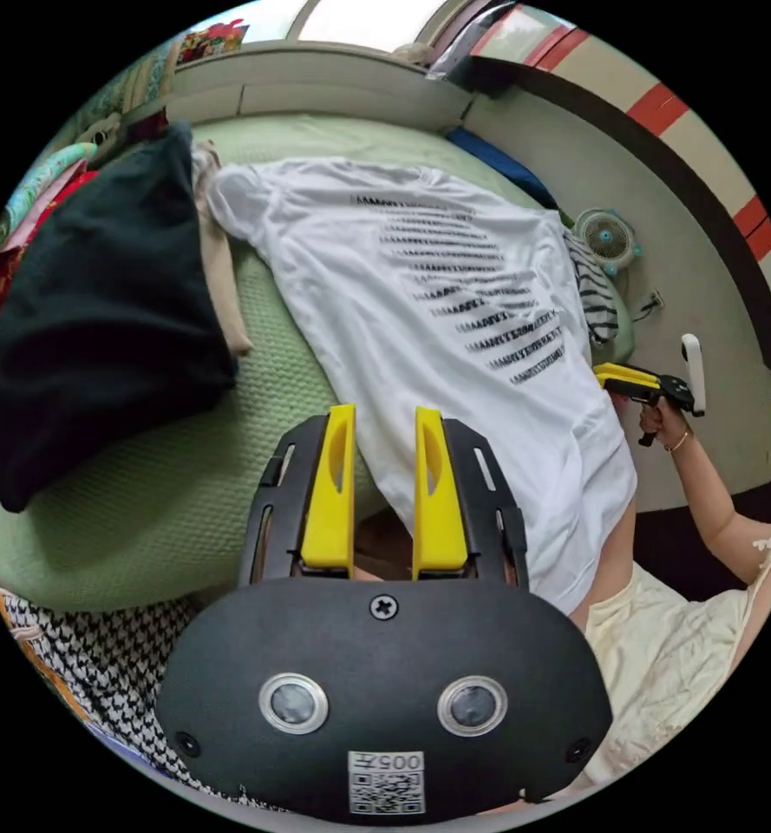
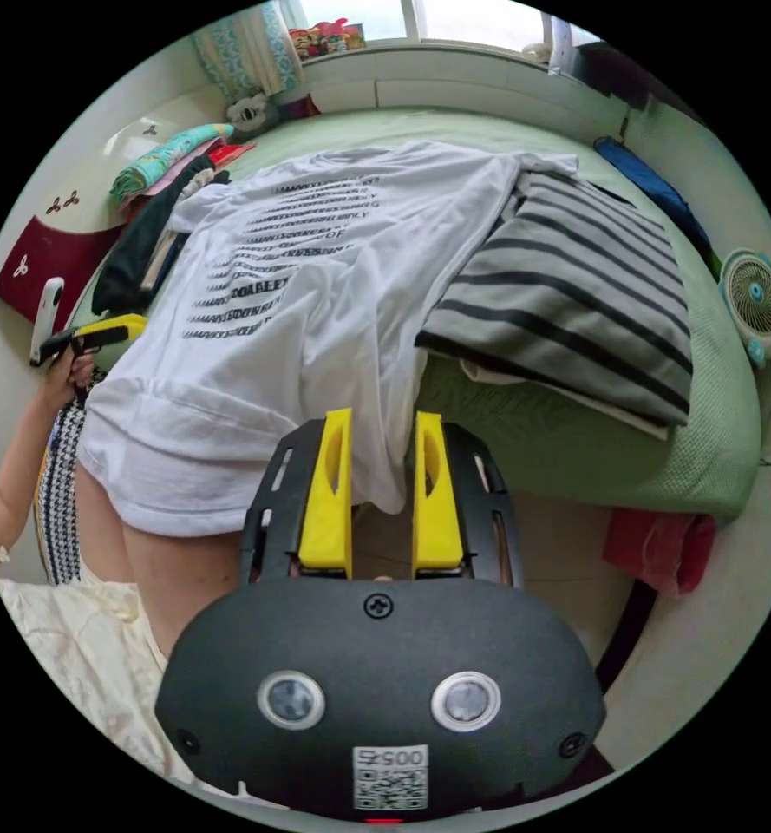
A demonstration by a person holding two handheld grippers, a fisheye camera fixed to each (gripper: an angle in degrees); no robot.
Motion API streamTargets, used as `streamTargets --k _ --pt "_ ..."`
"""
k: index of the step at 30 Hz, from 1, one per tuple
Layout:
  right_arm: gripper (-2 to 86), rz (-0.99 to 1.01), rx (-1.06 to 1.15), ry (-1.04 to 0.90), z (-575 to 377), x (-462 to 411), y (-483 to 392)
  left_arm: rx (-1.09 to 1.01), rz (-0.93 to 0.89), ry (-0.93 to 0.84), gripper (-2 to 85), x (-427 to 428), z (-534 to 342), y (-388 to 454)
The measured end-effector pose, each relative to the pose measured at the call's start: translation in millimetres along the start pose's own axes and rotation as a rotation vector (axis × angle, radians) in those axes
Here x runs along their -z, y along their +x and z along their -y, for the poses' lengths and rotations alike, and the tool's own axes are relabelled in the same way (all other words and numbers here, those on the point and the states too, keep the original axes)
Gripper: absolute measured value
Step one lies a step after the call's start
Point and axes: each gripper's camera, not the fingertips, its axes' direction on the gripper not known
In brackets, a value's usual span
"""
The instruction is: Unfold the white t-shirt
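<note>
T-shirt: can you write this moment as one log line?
t-shirt: spread flat on bed, hem over edge | left gripper: open | right gripper: open

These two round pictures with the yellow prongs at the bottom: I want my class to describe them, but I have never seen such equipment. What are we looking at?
A person holds a hand tool in each hand; each tool ends in two yellow jaws and carries its own wide-angle camera. The left gripper view looks out over the left gripper, and the right gripper shows at its side, held in the person's hand. The right gripper view looks over the right gripper.

On the green bed lies a white t-shirt with dark printed lines, spread open, its hem hanging over the near edge. Beside it are a folded striped garment and, on the other side, a dark garment. A small fan stands by the bed.

Both pairs of jaws stand apart and grip nothing.
</note>
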Motion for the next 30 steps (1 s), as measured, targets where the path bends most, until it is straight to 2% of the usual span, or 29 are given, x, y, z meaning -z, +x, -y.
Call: streamTargets --k 5,7,10,13,16,19,24,30 --pt "2.4 -0.113 -0.094 -0.047 5 -8 -19 0.038 0.110 0.015 10.1 -9 -7 21" --pt "-0.5 -0.084 -0.093 -0.044 4 3 -24 0.025 0.125 -0.011 5.6 -6 -12 33" --pt "-1.3 -0.062 -0.074 0.021 -5 39 -31 0.009 0.169 0.018 1.7 10 -19 43" --pt "-1.4 -0.127 -0.075 0.121 -7 85 -31 0.017 0.243 0.110 1.2 44 -15 41" --pt "-1.4 -0.115 -0.109 0.227 13 129 -20 0.069 0.256 0.212 1.6 83 8 30" --pt "-0.7 -0.114 -0.143 0.316 49 151 -16 0.126 0.246 0.240 3.3 100 37 17" --pt "4.4 -0.067 -0.265 0.227 83 137 -8 0.217 0.159 0.236 7.3 102 34 -1" --pt "8.4 -0.079 -0.063 0.225 36 126 -30 0.023 0.151 0.169 8.9 83 -25 18"
